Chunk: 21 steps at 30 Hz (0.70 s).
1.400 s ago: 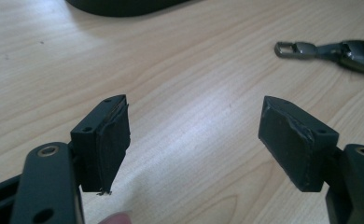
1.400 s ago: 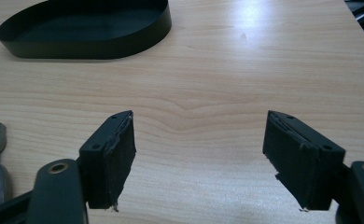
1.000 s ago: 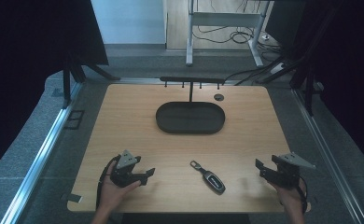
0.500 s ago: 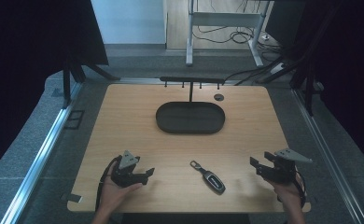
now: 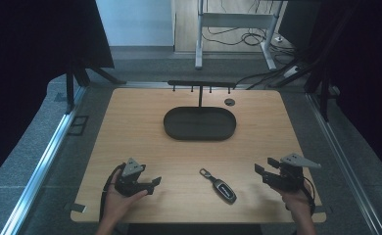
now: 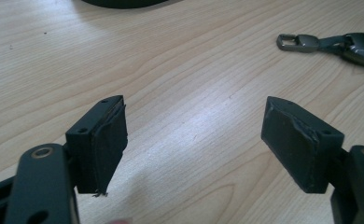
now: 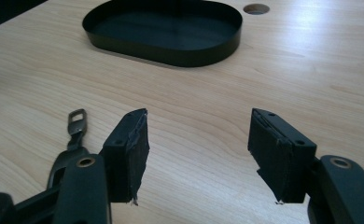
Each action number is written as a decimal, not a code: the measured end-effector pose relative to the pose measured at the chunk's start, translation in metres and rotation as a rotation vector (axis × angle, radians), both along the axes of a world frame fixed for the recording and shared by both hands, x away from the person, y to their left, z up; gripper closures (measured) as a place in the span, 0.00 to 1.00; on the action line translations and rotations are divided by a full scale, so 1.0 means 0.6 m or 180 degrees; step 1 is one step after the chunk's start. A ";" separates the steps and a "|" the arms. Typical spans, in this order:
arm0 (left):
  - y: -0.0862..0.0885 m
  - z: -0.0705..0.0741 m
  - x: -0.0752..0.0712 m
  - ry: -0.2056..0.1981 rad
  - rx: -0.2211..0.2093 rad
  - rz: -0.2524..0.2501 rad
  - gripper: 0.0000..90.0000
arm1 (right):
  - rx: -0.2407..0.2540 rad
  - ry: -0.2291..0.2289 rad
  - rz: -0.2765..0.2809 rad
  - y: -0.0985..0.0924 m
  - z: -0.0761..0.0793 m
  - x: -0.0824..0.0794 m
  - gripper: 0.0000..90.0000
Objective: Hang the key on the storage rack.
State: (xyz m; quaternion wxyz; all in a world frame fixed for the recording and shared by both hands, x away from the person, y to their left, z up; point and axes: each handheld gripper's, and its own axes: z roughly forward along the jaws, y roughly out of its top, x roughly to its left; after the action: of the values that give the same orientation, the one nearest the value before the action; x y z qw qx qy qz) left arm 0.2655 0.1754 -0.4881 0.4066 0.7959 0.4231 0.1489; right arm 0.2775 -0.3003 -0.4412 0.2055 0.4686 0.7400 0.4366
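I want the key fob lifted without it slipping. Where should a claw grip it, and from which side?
Probably grip the key fob across its thick dark body, coming from above. It lies flat on the table, and its thin strap and metal loop offer less to pinch.

Dark key fob flat, table's near edge, btwn tools.

Both grippers are built black, grey triangular plates on top, worn fingers, black cables looped lower frame.
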 end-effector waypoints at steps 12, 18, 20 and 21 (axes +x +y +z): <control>-0.005 -0.001 0.000 0.0026 -0.0050 -0.0029 0.22 | 0.0043 0.0045 0.0158 0.018 0.002 0.003 0.49; -0.007 -0.001 -0.001 0.0029 -0.0032 -0.0034 0.22 | 0.0021 0.0101 0.0251 0.029 0.002 0.006 0.52; -0.008 -0.001 -0.001 0.0046 -0.0029 -0.0051 0.22 | 0.0006 0.0128 0.0310 0.037 0.001 0.007 0.53; -0.008 -0.001 -0.001 0.0046 -0.0029 -0.0051 0.22 | 0.0006 0.0128 0.0310 0.037 0.001 0.007 0.53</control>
State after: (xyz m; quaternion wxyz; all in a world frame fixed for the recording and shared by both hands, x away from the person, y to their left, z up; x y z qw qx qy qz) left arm 0.2646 0.1708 -0.4888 0.4083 0.7985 0.4203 0.1380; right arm 0.2819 -0.2778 -0.4403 0.1687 0.4409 0.7655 0.4373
